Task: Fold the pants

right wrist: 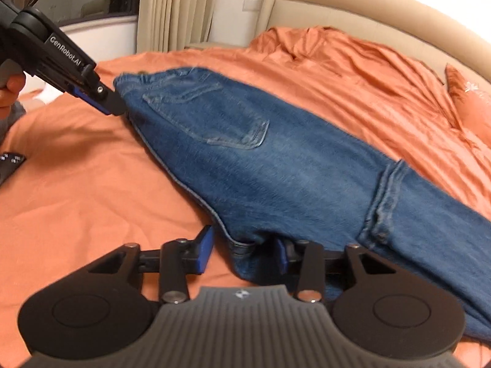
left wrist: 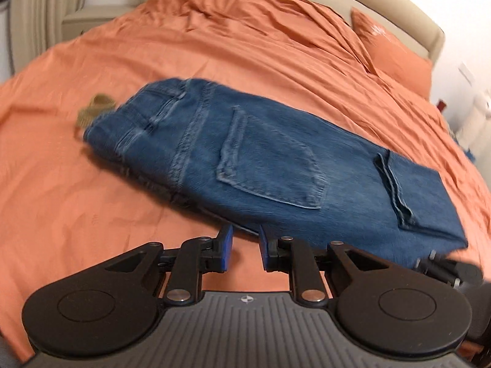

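Observation:
Blue jeans (left wrist: 276, 159) lie folded lengthwise on the orange bed sheet (left wrist: 92, 199), back pocket up, waistband at the left. My left gripper (left wrist: 245, 250) hovers at the near edge of the jeans, its blue pads apart with only sheet between them. In the right wrist view the left gripper (right wrist: 115, 107) touches the waist end of the jeans (right wrist: 276, 168). My right gripper (right wrist: 242, 253) stands open around the near edge, with a fold of denim between its fingers and a gap beside the left pad; denim partly covers the right finger. The right gripper (left wrist: 435, 262) shows blurred at the lower right of the left wrist view.
A small olive-tan item (left wrist: 95, 110) lies by the waistband. An orange pillow (left wrist: 396, 58) and the rumpled cover sit against the beige headboard (right wrist: 337, 9). A black marked card (right wrist: 9, 162) lies at the left edge. A hand (right wrist: 9, 92) holds the left gripper.

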### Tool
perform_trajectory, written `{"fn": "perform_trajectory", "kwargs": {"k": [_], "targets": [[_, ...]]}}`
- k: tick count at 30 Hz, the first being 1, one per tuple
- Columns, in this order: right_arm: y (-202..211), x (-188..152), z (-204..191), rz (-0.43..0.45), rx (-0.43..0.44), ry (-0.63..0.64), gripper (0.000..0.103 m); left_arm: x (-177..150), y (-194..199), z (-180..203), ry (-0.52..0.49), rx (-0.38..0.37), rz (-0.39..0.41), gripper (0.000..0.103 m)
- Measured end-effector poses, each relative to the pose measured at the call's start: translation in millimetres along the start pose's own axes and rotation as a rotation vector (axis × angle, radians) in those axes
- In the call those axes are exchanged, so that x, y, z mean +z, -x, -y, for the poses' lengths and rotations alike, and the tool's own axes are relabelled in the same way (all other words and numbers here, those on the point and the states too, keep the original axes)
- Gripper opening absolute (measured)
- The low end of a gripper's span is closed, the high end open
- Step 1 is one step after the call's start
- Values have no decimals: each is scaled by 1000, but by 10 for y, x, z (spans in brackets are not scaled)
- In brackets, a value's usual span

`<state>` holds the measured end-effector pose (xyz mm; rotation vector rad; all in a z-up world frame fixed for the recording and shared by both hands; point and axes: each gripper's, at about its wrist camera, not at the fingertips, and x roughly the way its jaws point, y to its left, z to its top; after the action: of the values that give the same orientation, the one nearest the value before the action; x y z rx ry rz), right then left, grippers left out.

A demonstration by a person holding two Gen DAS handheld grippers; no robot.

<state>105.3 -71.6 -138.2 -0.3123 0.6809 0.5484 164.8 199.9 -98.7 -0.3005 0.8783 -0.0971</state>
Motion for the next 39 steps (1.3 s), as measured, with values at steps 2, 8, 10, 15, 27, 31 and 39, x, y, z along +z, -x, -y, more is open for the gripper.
{"fn": "perform_trajectory", "kwargs": {"k": [2, 8, 10, 15, 27, 31, 39], "targets": [[0, -35, -35, -9, -4, -10, 16, -8, -19, -108, 46, -10, -2, 22], [43, -172, -126, -47, -23, -86, 5, -16, -57, -169, 73, -24, 5, 22], [26, -206, -131, -52, -28, -130, 5, -33, -58, -179, 84, -25, 8, 23], [24, -238, -136, -67, -23, -200, 4, -72, -32, -272, 129, -22, 9, 28], [420, 128, -14, -7, 3, -185, 0, 63, -28, -931, 513, -87, 113, 48], [255, 405, 146, -12, -20, -184, 0, 101, -142, -1117, 596, -84, 142, 53], [-478, 591, 473, -150, -12, -251, 0, 186, -462, -1356, 673, -92, 108, 59]]}}
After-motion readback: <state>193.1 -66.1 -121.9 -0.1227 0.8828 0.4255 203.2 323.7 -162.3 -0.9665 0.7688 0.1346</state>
